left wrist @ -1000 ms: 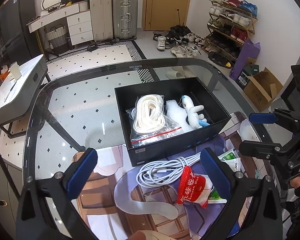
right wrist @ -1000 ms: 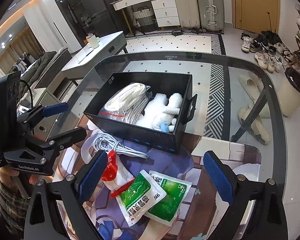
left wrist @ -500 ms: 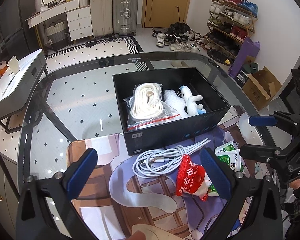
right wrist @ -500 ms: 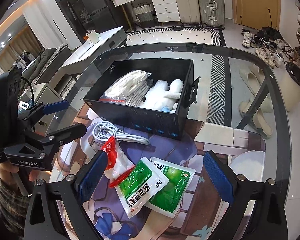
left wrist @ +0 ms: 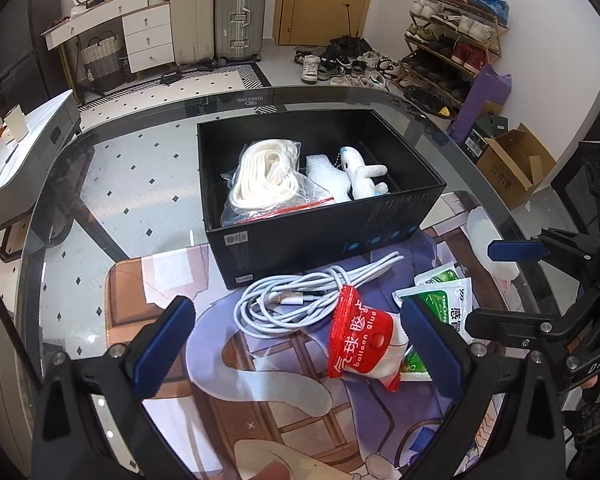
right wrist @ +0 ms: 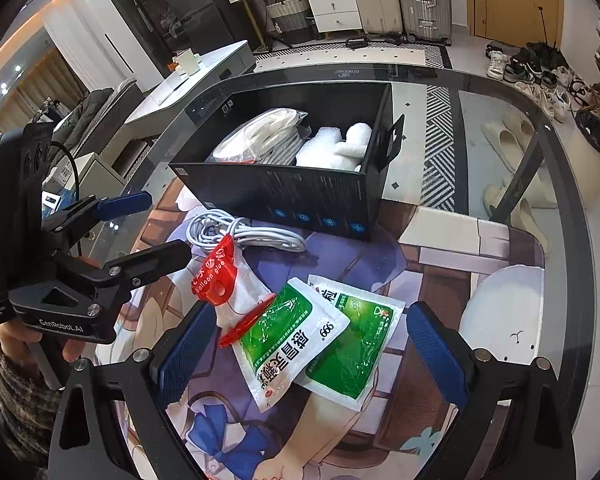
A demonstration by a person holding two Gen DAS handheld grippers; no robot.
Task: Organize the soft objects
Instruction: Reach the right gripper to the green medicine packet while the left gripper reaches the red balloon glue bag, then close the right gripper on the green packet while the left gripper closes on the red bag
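1. Glass tabletop (left wrist: 112, 184) with a rounded dark rim, partly covered by an illustrated mat (left wrist: 260, 392); suitcases (left wrist: 220, 16) and a shoe rack (left wrist: 456, 36) stand in the room behind.
2. Black box (left wrist: 320, 236) sits at the mat's far edge, open on top.
3. Inside it, a bagged white rope (left wrist: 268, 176) lies on the left; a white plush toy (left wrist: 362, 176) and a piece of white foam (left wrist: 324, 174) lie on the right.
4. On the mat, just in front of the box, lies a coiled white cable (left wrist: 300, 296).
5. Red-and-white balloon glue pouch (left wrist: 360, 340) overlaps the cable's near side.
6. Two green sachets (right wrist: 320, 340) lie overlapping beside the pouch.
7. Left gripper (left wrist: 300, 344) hovers over the cable and pouch, fingers spread wide, grasping nothing.
8. Right gripper (right wrist: 308, 352) hovers over the sachets, fingers likewise released.
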